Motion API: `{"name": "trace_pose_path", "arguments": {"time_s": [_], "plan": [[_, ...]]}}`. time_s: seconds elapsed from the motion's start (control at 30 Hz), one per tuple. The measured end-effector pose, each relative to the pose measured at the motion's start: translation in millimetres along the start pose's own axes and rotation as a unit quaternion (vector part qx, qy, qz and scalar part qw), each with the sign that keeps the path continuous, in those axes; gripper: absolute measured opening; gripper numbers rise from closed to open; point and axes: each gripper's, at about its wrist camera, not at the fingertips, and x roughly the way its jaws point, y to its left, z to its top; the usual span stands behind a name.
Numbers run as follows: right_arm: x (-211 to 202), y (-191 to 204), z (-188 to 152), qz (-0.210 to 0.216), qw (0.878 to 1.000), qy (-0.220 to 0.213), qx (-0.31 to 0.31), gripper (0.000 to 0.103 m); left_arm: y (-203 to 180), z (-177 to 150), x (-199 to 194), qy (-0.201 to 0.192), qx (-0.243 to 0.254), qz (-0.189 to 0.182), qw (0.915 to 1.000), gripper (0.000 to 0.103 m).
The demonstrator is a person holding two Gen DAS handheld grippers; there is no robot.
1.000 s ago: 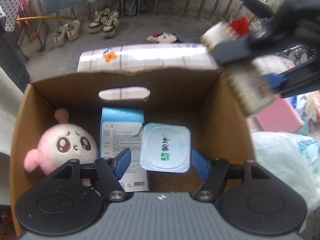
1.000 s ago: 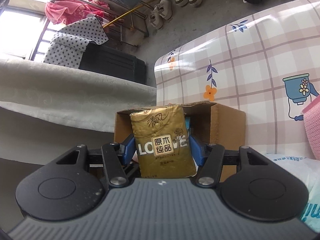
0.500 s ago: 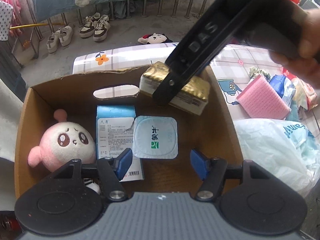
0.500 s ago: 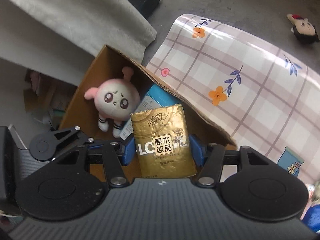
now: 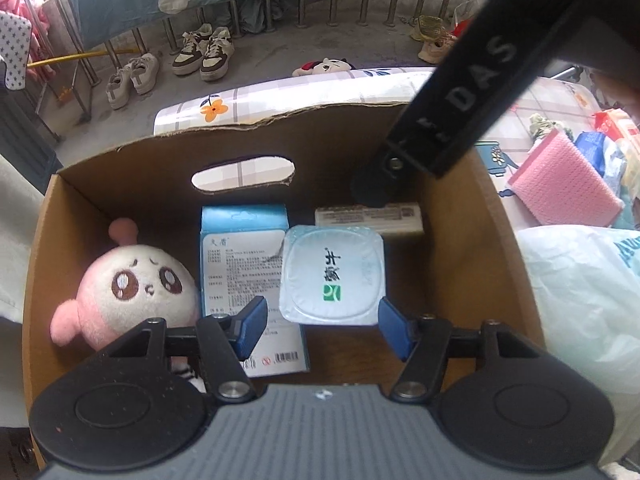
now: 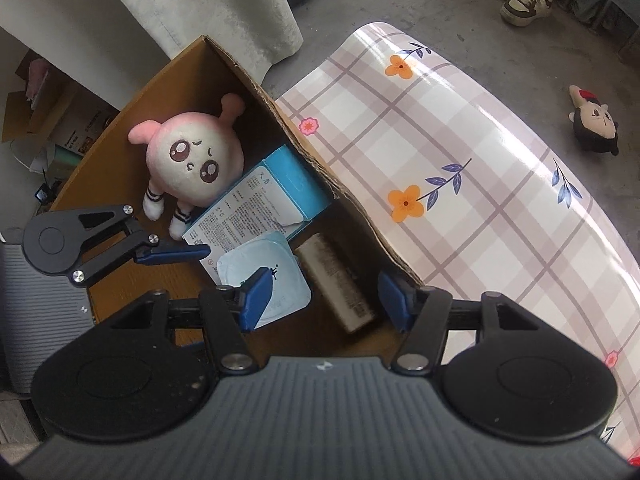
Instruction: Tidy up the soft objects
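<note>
A cardboard box holds a pink plush toy, a blue carton, a pale blue square pack and the gold tissue pack, which lies at the back right of the box floor. In the right wrist view the tissue pack lies free below my right gripper, which is open and empty above the box. My left gripper is open and empty over the box's near side; it also shows in the right wrist view. The plush lies at the box's far end.
The box stands on a checked floral tablecloth. A pink sponge-like pad, a white plastic bag and small packets lie to the right. A dark-haired doll and shoes lie on the floor beyond.
My right gripper has opened and let go of the gold tissue pack, which now lies on the box floor. The left gripper has stayed open over the box.
</note>
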Motion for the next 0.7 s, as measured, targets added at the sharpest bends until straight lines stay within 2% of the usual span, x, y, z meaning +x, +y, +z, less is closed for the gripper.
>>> {"name": "trace_pose_path", "arguments": {"time_s": [0.03, 0.1, 0.23, 0.4, 0.63, 0.7], "plan": [[-2.2, -1.9, -2.9, 0.002, 1.000, -0.006, 0.009, 0.055, -0.1, 2.0, 3.2, 0.000, 0.003, 0.002, 1.0000, 0.064], [-7.2, -6.0, -8.2, 0.010, 0.999, -0.016, 0.027, 0.045, -0.2, 5.8, 7.2, -0.003, 0.005, -0.004, 1.0000, 0.066], [-15.2, -12.7, -16.1, 0.035, 0.997, -0.032, 0.063, 0.036, -4.5, 14.4, 12.0, -0.007, 0.018, -0.009, 0.9998, 0.066], [-22.1, -17.7, -21.6, 0.052, 0.994, -0.045, 0.088, 0.034, -8.1, 15.9, 22.0, 0.015, 0.026, -0.009, 0.9995, 0.064], [-22.5, -19.1, -22.8, 0.059, 0.992, -0.051, 0.098, 0.034, -9.4, 9.1, 21.9, 0.017, 0.028, -0.003, 0.9994, 0.064], [-23.4, -19.5, -23.3, 0.063, 0.991, -0.054, 0.102, 0.034, -7.9, 7.5, 21.4, 0.023, 0.021, -0.014, 0.9994, 0.064]]}}
